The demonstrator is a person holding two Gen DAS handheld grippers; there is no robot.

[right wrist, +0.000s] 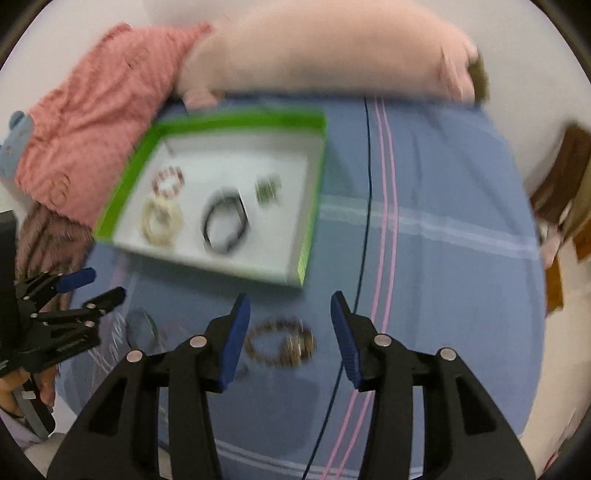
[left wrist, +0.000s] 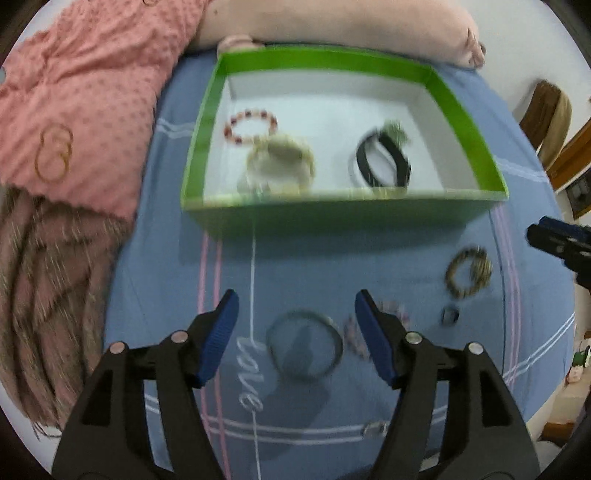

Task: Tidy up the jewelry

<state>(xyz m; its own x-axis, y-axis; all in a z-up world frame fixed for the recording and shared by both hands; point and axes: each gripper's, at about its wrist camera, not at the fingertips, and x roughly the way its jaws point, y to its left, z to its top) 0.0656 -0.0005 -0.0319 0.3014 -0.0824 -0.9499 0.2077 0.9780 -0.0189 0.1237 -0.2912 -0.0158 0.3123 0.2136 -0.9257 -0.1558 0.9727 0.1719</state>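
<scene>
A green box (left wrist: 343,212) with a white floor sits on the blue bedsheet; it also shows in the right wrist view (right wrist: 306,254). Inside lie a red bead bracelet (left wrist: 251,126), a cream bead bracelet (left wrist: 282,164), a black band (left wrist: 384,162) and a small green piece (left wrist: 395,131). My left gripper (left wrist: 295,317) is open above a silver bangle (left wrist: 304,343), with a pink bead bracelet (left wrist: 354,332) beside it. My right gripper (right wrist: 290,317) is open over a brown bead bracelet (right wrist: 280,343), which also shows in the left wrist view (left wrist: 469,273). A small dark ring (left wrist: 450,316) lies nearby.
A pink dotted blanket (left wrist: 81,96) and a fringed brown throw (left wrist: 48,295) lie left of the box. A pink pillow (left wrist: 332,26) lies behind it. A small clasp-like piece (left wrist: 375,429) lies on the sheet near me. A wooden chair (left wrist: 546,122) stands at the right.
</scene>
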